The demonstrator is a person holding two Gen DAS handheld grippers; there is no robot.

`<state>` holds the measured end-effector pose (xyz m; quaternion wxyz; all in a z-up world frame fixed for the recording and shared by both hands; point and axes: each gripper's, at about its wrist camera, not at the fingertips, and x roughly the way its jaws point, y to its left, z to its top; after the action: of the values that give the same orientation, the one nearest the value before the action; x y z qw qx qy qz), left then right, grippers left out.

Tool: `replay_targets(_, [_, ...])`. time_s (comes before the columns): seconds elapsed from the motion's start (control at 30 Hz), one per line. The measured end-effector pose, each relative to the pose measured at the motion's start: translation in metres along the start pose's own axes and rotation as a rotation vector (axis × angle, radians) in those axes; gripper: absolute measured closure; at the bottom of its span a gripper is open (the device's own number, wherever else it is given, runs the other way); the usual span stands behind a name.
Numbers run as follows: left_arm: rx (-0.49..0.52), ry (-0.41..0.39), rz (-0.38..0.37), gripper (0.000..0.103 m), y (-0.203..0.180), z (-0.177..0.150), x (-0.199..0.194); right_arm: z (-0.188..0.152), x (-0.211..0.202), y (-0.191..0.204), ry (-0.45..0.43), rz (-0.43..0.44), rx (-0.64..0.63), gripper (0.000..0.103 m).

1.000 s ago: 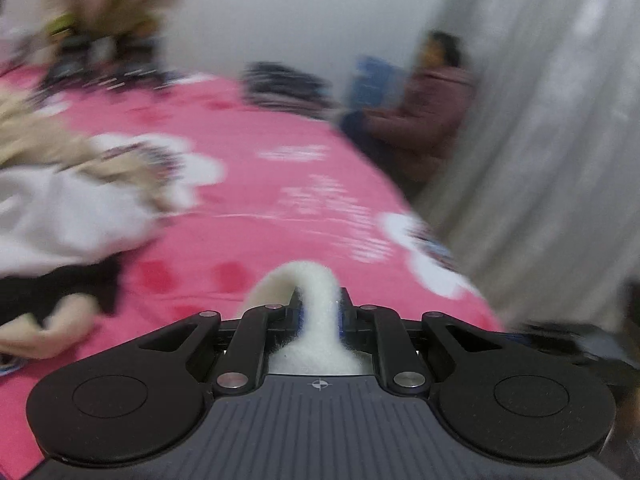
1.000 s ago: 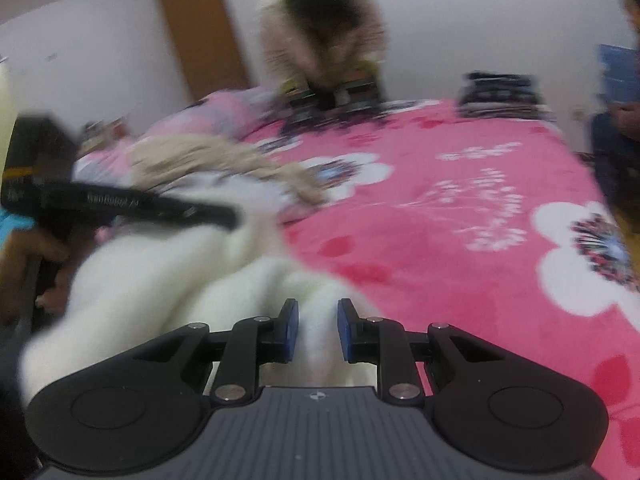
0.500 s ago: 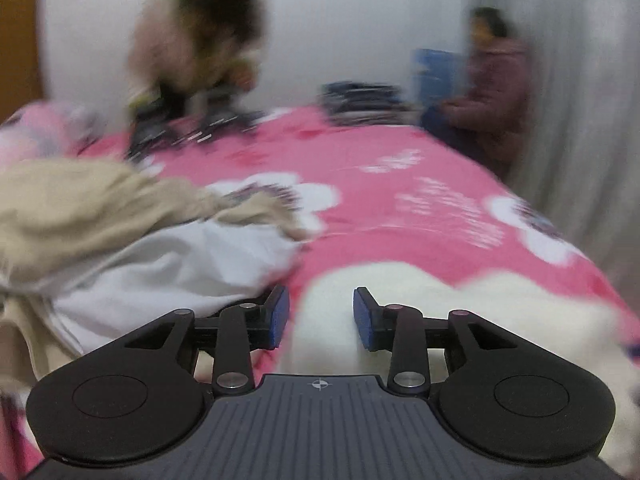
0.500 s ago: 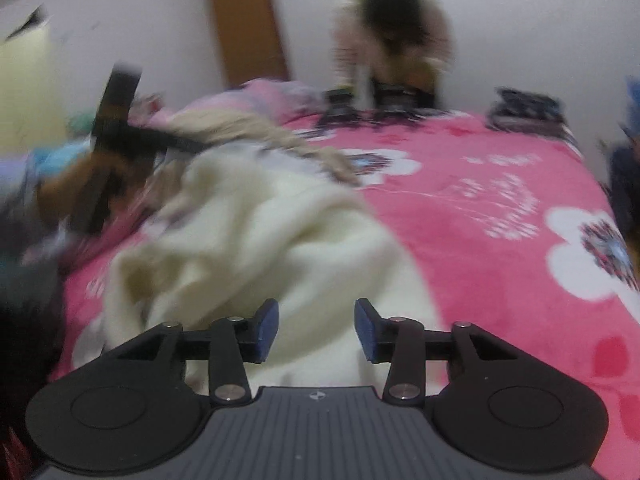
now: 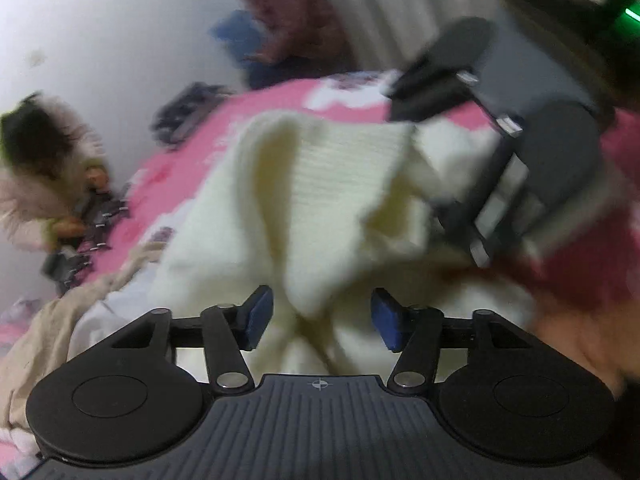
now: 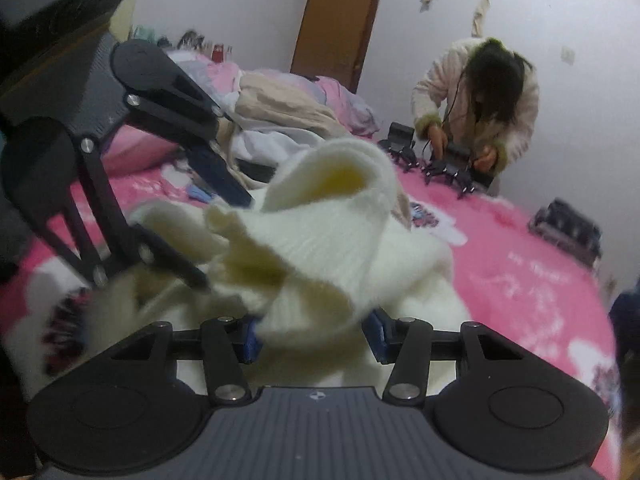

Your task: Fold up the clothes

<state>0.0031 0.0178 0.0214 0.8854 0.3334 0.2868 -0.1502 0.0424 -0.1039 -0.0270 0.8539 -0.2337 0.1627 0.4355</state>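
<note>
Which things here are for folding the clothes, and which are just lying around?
For the job:
- cream knit sweater
- left gripper, jaws opening, sweater between them
- right gripper, sweater between its jaws

Just lying about:
- beige and white clothes heap
- spare grippers a person handles
- dark folded stack
- pink flowered blanket

Setting: home bedroom. Bed (image 6: 532, 280) under pink floral blanket, unfolded clothes heaped (image 6: 280, 108) toward its far left corner; wooden door (image 6: 340, 20) in white wall; pale curtain (image 5: 400, 12); person in fleece jacket (image 6: 476, 92) bent over far edge
</note>
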Motion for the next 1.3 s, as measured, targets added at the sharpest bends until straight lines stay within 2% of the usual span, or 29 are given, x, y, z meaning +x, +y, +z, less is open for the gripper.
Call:
replay_targets(0.07, [-0.074,-0.058,0.063,0.054,0.016,0.012,0.010,0.005,0.006,-0.004,-0.018,-0.053,-0.017,0.051])
replay_targets(0.1, [-0.144,-0.089,0.087,0.054,0.027,0.017,0.012,0.007,0.007,-0.009,-0.023,-0.081,-0.007,0.051])
replay_targets(0.3, [-0.386,-0.151,0.261,0.055,0.094,0.032,0.032,0.009,0.020,-0.056,-0.001,-0.186,0.124,0.051])
replay_targets(0.37, [-0.471,-0.097,0.261,0.055,0.117,0.027,0.040,0.006,0.029,-0.069,0.031,-0.242,0.131,0.051])
replay_targets(0.43, [-0.527,-0.095,0.198,0.055,0.127,0.018,0.037,-0.002,0.033,-0.078,0.061,-0.294,0.160,0.051])
replay_targets(0.5, [-0.579,-0.098,0.131,0.047,0.135,0.009,0.034,-0.013,0.029,-0.093,0.082,-0.332,0.212,0.051])
replay_targets(0.6, [-0.500,-0.093,0.081,0.045,0.126,0.011,0.036,-0.024,0.020,-0.107,0.096,-0.366,0.277,0.051])
replay_targets(0.63, [-0.444,-0.088,0.077,0.041,0.121,0.015,0.040,-0.025,0.015,-0.109,0.087,-0.376,0.293,0.051])
replay_targets(0.7, [-0.367,-0.105,0.089,0.035,0.105,0.023,0.044,-0.024,0.005,-0.115,0.027,-0.376,0.347,0.051])
replay_targets(0.77, [-0.305,-0.154,0.092,0.030,0.094,0.031,0.047,-0.021,-0.003,-0.121,-0.053,-0.301,0.429,0.050])
replay_targets(0.83, [-0.267,-0.174,0.080,0.008,0.095,0.041,0.059,-0.014,-0.003,-0.126,-0.090,-0.237,0.482,0.035])
replay_targets(0.9, [-0.280,-0.155,0.054,0.005,0.106,0.052,0.080,-0.006,0.004,-0.126,-0.091,-0.219,0.470,0.031])
replay_targets(1.07, [-0.457,-0.006,-0.001,0.010,0.157,0.061,0.140,0.013,0.051,-0.138,0.006,-0.259,0.369,0.030])
replay_targets(1.1, [-0.482,0.026,-0.015,0.016,0.164,0.060,0.152,0.014,0.063,-0.145,0.035,-0.250,0.378,0.030])
replay_targets(1.13, [-0.483,0.067,-0.022,0.024,0.165,0.060,0.167,0.015,0.074,-0.151,0.061,-0.232,0.401,0.030])
replay_targets(1.2, [-0.457,0.112,-0.035,0.027,0.163,0.059,0.187,0.015,0.096,-0.159,0.103,-0.194,0.435,0.030])
replay_targets(1.3, [-0.449,0.122,-0.025,0.038,0.160,0.057,0.206,0.017,0.111,-0.163,0.096,-0.179,0.443,0.030])
